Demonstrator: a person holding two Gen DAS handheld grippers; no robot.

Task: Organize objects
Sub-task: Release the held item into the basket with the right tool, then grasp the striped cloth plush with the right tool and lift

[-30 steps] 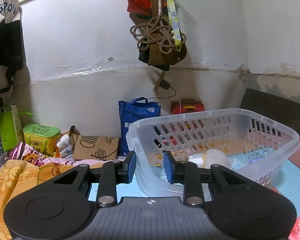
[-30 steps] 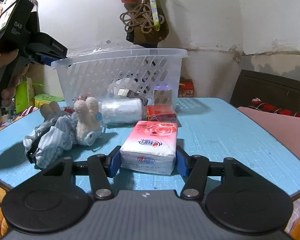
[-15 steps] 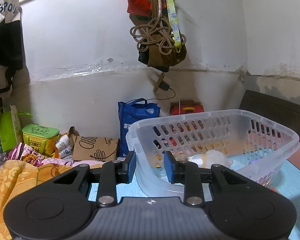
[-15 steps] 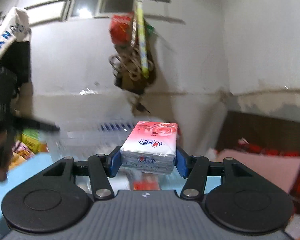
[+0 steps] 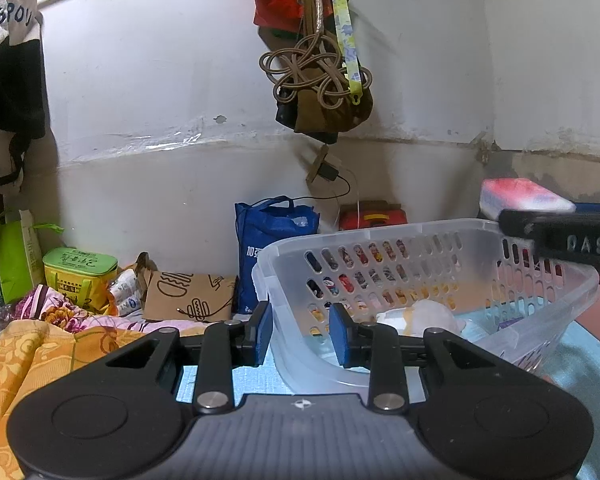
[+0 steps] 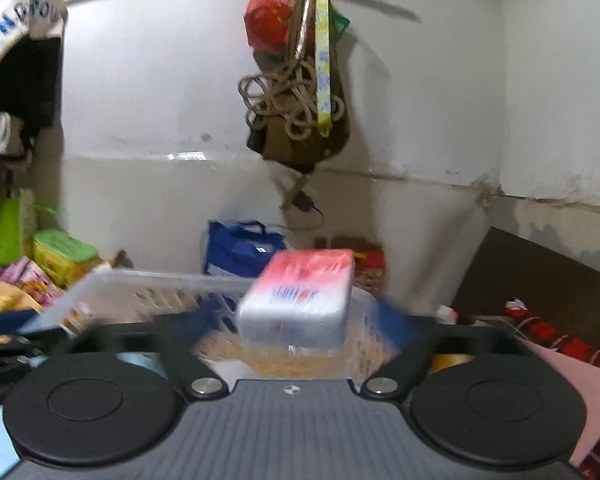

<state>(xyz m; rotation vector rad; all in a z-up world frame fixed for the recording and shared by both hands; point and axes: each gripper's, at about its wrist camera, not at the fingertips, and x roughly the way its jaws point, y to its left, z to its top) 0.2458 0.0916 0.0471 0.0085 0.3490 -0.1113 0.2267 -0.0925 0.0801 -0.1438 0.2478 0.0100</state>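
My left gripper is shut on the near corner rim of the clear plastic basket, tilting it on the blue table. A white wrapped item lies inside. In the right wrist view my right gripper is blurred with its fingers spread wide, and the red and white tissue pack sits between them over the basket, apparently loose. In the left wrist view the tissue pack shows above the basket's far right rim, by the right gripper's body.
A blue bag, a brown paper bag and a green box stand behind the table by the wall. Bags and cords hang overhead. Orange bedding lies at left. A dark headboard is at right.
My right gripper lifted the tissue pack off the table, carried it over the basket, and its fingers have spread away from the pack. My left gripper kept holding the basket rim.
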